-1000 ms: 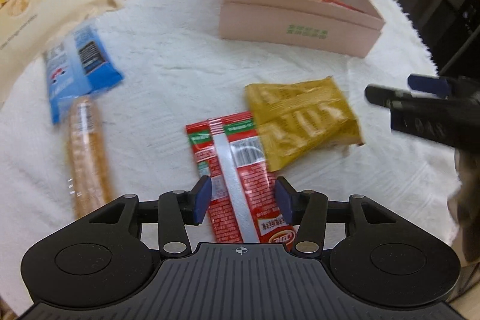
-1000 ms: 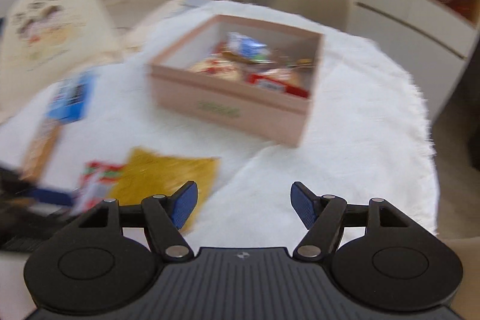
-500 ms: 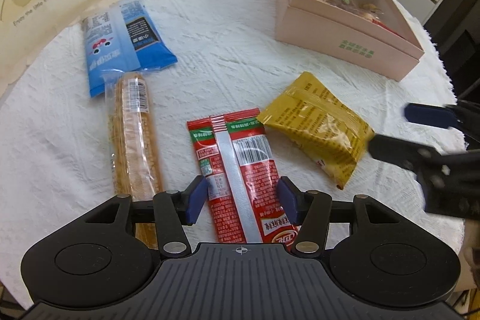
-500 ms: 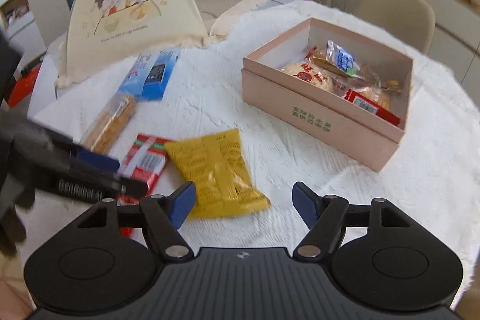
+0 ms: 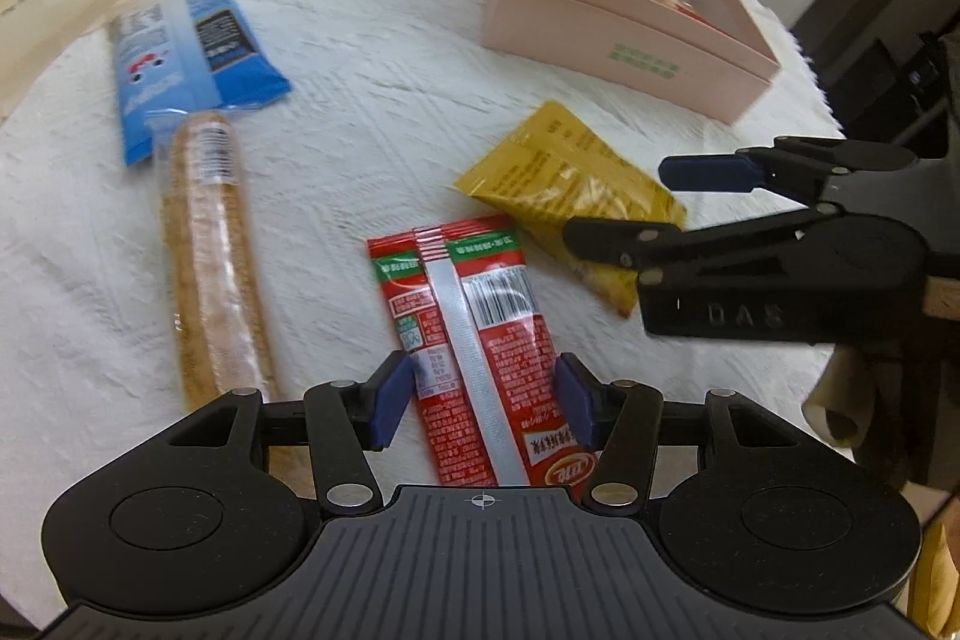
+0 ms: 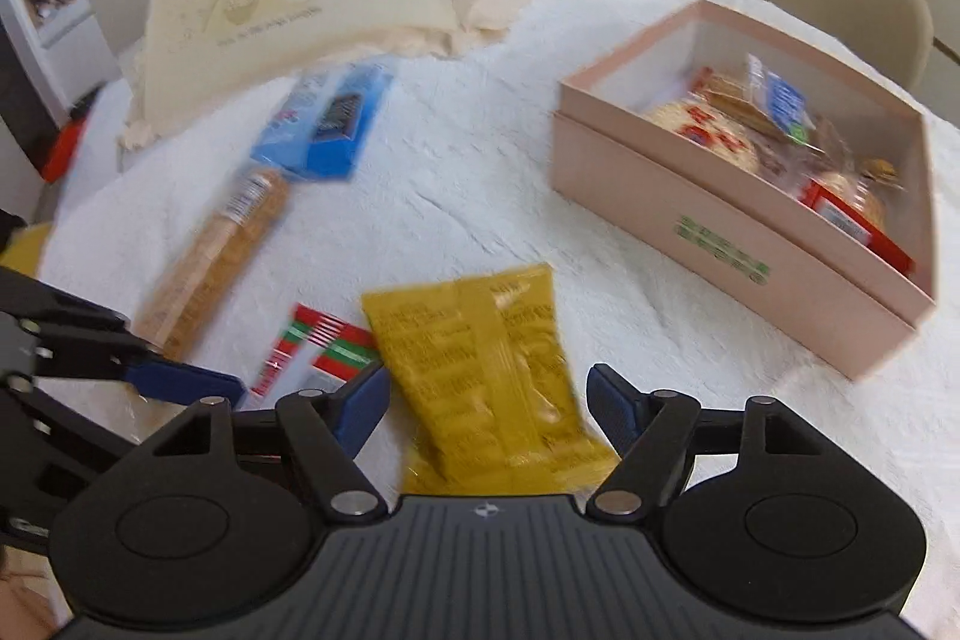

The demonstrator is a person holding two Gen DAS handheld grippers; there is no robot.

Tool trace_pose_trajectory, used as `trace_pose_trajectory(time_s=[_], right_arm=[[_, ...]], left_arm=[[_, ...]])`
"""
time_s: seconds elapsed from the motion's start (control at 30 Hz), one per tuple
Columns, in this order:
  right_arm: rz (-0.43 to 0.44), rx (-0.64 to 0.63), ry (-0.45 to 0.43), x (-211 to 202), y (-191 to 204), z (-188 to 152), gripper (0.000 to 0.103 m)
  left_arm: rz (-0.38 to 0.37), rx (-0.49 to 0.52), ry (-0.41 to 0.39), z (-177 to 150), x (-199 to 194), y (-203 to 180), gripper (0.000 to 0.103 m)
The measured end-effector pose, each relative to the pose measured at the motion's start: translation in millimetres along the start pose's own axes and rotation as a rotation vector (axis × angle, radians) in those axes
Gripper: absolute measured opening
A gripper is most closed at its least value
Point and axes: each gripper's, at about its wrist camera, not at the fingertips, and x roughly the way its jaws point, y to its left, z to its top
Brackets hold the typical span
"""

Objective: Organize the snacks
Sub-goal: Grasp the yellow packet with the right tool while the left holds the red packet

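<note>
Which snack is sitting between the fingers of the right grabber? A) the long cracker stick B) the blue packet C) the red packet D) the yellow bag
D: in the right wrist view the yellow bag lies on the white cloth between the open fingers of the right gripper, which have not closed on it; the red packet sits between the left gripper's fingers instead.
</note>
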Motion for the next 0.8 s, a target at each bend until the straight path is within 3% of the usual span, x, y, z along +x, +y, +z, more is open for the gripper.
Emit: trace_pose_trajectory(time_s=[0.13,0.23,0.33,0.5,0.63,0.73,0.8], right_arm=[[0.021,0.106,0.000,-9,-21,-13,0.073],[0.057,0.107,0.013,-15,-22,-19,0.073],[0.091,0.093,-0.004,-21,-18,-19,0.073],[-0.029,0.021,-0.020,-5,1,-7,0.073],[-0.058,0.036,0.028,18,2,2,0.073],[-0.040,0.047,0.014,11,2,0,0.060],[-0.010,0.067,0.011,0,0,-4,0.057]], left_arm=[[0.008,0.020,0.003,-7,-1,-1,0.059],[0.049,0.003,-0.007,-12,-4,7,0.058],[0.038,-0.027,-0.011,-13,-7,14,0.057],[0.039,-0.002,-0.011,-11,-1,5,0.056],[0.054,0.007,-0.009,-10,1,-1,0.057],[0.053,-0.003,-0.010,-10,1,1,0.057],[0.056,-0.004,-0.011,-10,1,0,0.057]])
